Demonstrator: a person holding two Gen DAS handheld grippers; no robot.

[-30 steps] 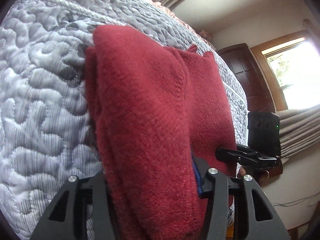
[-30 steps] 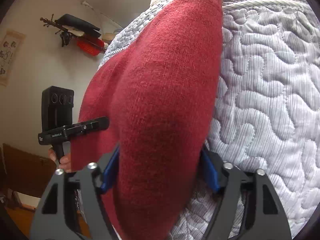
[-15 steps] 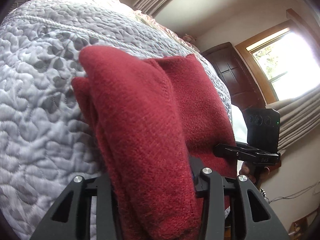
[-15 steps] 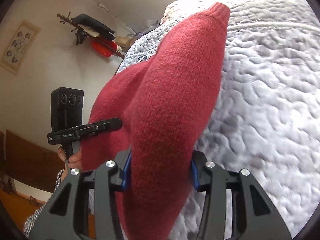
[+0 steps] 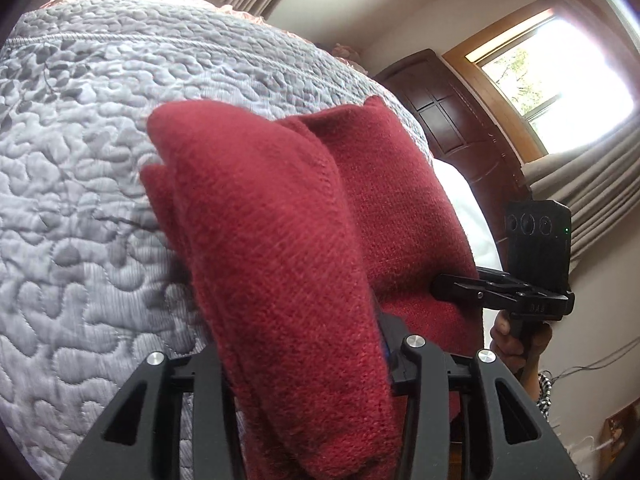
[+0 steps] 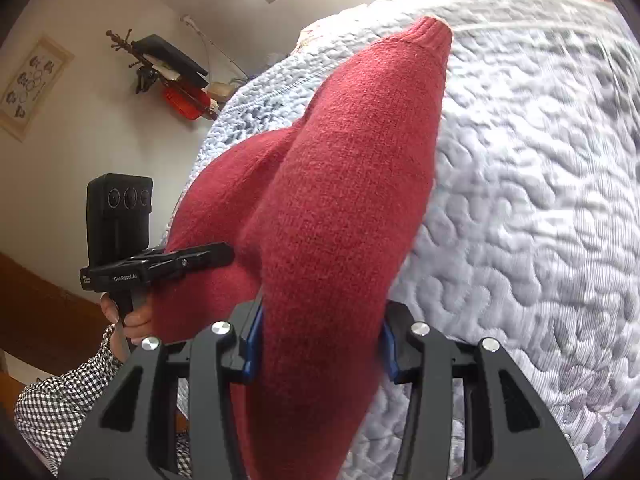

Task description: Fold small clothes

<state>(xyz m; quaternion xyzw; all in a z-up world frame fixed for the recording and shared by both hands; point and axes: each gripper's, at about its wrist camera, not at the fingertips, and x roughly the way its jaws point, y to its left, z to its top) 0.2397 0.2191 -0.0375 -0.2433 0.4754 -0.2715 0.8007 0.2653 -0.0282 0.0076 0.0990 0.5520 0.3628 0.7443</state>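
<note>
Red knit sweater point(image 5: 280, 264), left wrist view: a thick bunch of it runs between the two fingers of the left tool point(image 5: 308, 364), which are pressed in against the cloth on both sides, so this tool is pinching a gathered edge. Beyond the grip the knit rises in a doubled hump, several layers showing at the near left side, and its far end comes down on the grey quilted bed cover point(image 5: 80, 200). A flatter panel of the same sweater lies to the right. The right tool point(image 5: 448, 288) enters from the right and meets that panel's edge; a hand point(image 5: 516, 340) grips its handle. Whether its tip is clamped cannot be told from this side

Right wrist view: the right tool point(image 6: 320, 344) has its blue-padded fingers pressed to either side of a fat roll of the sweater point(image 6: 344, 216), so it too is pinching cloth. The roll stretches away to a ribbed cuff or hem point(image 6: 434, 32) resting on the bed cover point(image 6: 540, 200). The left tool point(image 6: 224, 254) bites the knit at the left, held by a hand point(image 6: 128, 316) in a checked sleeve point(image 6: 60, 396)

Judged progress: mid-fold. Near edge is raised by both tools, far end is on the bed; the raised part is not yet laid over and flattened. Left to do: carry it across, release, square up. How many folds are already in cannot be told
</note>
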